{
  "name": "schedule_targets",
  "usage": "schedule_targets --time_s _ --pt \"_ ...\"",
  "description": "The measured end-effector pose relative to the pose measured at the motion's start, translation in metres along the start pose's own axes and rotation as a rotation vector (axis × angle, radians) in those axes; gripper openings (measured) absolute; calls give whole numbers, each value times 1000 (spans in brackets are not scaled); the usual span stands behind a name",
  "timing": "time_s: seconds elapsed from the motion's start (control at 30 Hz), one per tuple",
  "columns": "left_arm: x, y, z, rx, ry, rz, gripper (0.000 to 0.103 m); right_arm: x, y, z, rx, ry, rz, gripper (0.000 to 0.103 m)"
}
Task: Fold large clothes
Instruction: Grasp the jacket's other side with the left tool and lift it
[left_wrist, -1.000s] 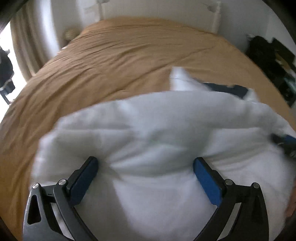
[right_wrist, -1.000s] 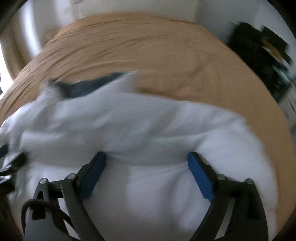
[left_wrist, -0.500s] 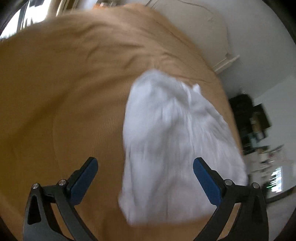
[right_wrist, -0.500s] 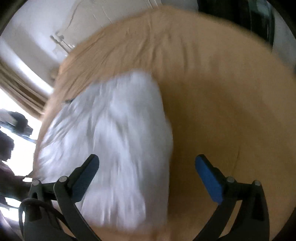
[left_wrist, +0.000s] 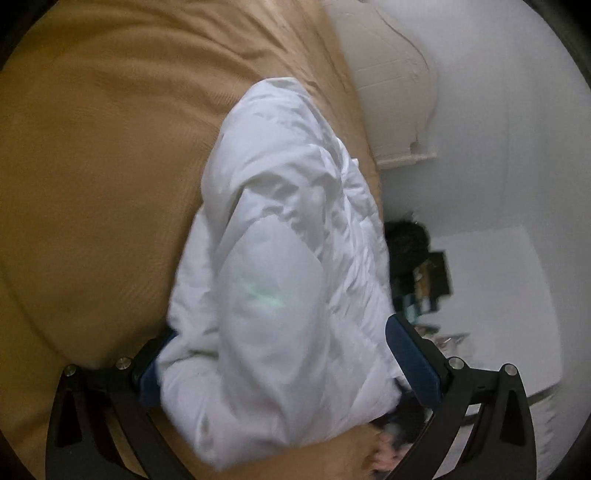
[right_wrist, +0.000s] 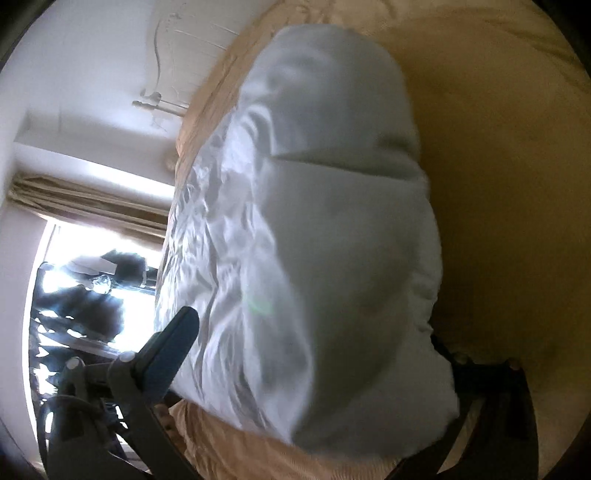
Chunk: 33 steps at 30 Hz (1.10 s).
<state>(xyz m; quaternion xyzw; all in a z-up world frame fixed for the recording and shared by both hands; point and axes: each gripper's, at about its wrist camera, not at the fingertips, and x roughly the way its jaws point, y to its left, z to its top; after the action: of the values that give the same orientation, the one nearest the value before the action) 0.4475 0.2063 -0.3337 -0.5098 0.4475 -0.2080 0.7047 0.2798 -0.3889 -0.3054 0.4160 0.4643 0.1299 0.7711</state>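
A white garment (left_wrist: 280, 258) lies as a long folded bundle on the tan bed cover (left_wrist: 92, 166). In the left wrist view my left gripper (left_wrist: 284, 362) stands wide open around its near end. The cloth bulges between the jaws and covers part of the left pad (left_wrist: 149, 373). In the right wrist view the same white garment (right_wrist: 332, 240) fills the middle. My right gripper (right_wrist: 312, 325) is open wide around it; only its left finger (right_wrist: 173, 350) shows, and the cloth hides the other. A hand (left_wrist: 384, 456) is at the bottom edge.
A white headboard (left_wrist: 388, 74) and a wall stand past the bed. Dark clutter (left_wrist: 417, 258) sits beside the bed. In the right wrist view there is a bright window with a tan curtain (right_wrist: 92, 199) and dark objects (right_wrist: 92, 302) below it.
Both views have rolled and swung sideways. The garment, earlier spread wide before both grippers, now lies as a narrower bundle, and each gripper has closed in until its near end sits between the open fingers.
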Motion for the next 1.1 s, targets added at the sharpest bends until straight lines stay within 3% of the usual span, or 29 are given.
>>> schedule_targets --time_s 0.03,0.07,0.1,0.13,0.2,0.3,0.43,0.53,0.57,0.6,0.67,0.7,0.73,0.8,0.93,0.97,1.0,1.03,1.1 --pt "4 -1 2 -5 -4 -8 97 1 0 2 7 -21 5 98" --pt "7 -3 3 4 -6 17 88 -1 2 2 2 -45 5 79" --pt "11 -5 3 21 3 54 50 -4 4 0 -17 -64 -17 61" --pt "16 -7 3 38 23 90 43 -1 3 1 -31 -59 -14 55" --pt "15 -11 1 19 12 80 37 -5 9 1 -47 -57 -3 43" --pt "-4 -21 -7 6 -8 50 34 -13 28 -4 -80 -76 2 37" --pt "-49 -37 -41 23 22 41 34 -49 47 -35 -104 -52 50 37" --pt "-78 -24 -82 59 63 106 39 -70 40 -73 -120 16 40 39" --pt "-79 -12 -91 50 73 135 41 -68 31 -87 -103 43 17 45" --pt "-82 6 -97 24 87 143 44 -63 17 -99 -77 79 -20 59" --pt "-80 43 -108 -102 89 63 45 -47 -21 -120 4 129 -82 76" --pt "-80 46 -108 -123 78 38 45 -44 -32 -124 45 133 -50 76" --pt "-80 41 -106 -101 76 47 45 -46 -45 -128 122 114 10 76" --pt "-77 29 -102 -42 80 84 45 -66 -43 -125 139 63 -17 77" --pt "-73 26 -99 -58 80 78 45 -116 -7 -125 -35 -109 -325 78" --pt "-74 28 -100 -69 76 70 45 -128 18 -130 -130 -203 -460 79" --pt "-75 29 -101 -77 70 64 45 -133 40 -135 -209 -289 -535 79" --pt "-75 30 -102 -77 65 65 45 -134 64 -141 -295 -379 -552 79" --pt "-72 27 -103 -74 57 70 45 -118 104 -150 -454 -461 -458 79"
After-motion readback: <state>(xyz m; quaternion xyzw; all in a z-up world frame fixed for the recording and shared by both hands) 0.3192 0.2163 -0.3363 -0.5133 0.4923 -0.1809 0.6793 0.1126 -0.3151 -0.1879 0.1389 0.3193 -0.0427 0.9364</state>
